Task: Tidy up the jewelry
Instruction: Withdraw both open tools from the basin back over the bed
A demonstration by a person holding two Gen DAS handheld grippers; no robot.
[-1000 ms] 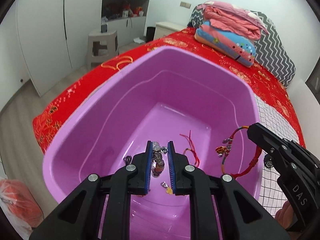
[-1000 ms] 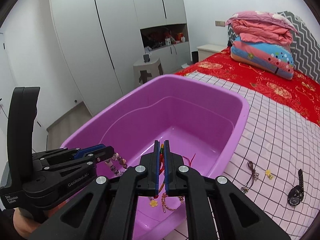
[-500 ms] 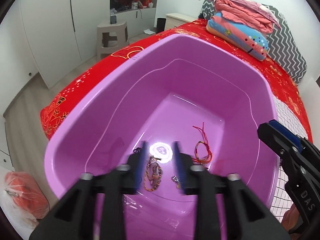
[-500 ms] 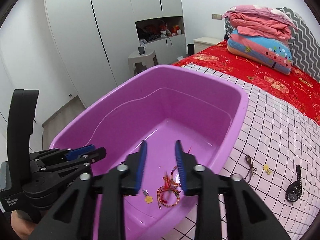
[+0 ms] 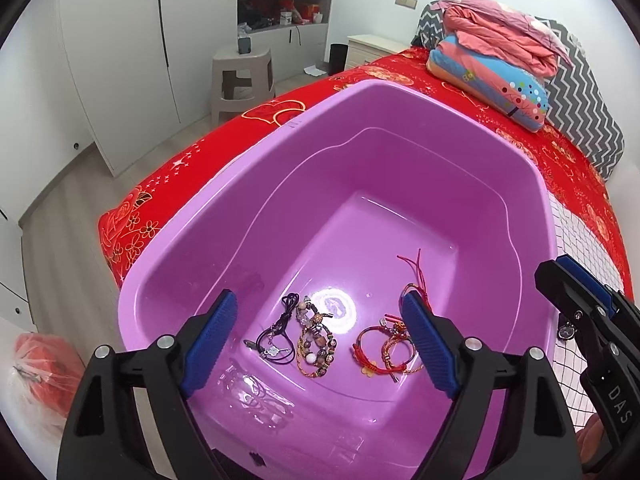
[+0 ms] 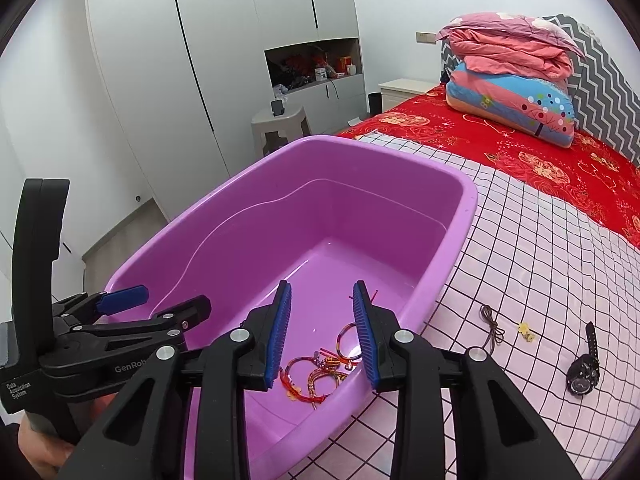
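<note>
Left gripper [image 5: 316,340], jaws just spread wide, and right gripper [image 6: 322,334], part spread, both empty above the tub [image 5: 304,128]: bracelets [image 5: 316,340] lie released, lower centre; watch [image 6: 584,364] outside, lower right.

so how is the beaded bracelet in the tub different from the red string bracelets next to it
The beaded bracelet is strung with chunky brown, white and grey beads; the red string bracelets are thin cords with only small charms. The beaded bracelet lies between the left gripper fingers, beside a dark cord necklace; the red string bracelets lie nearer its right finger. Both rest loose on the floor of the purple tub, held by neither gripper.
</note>
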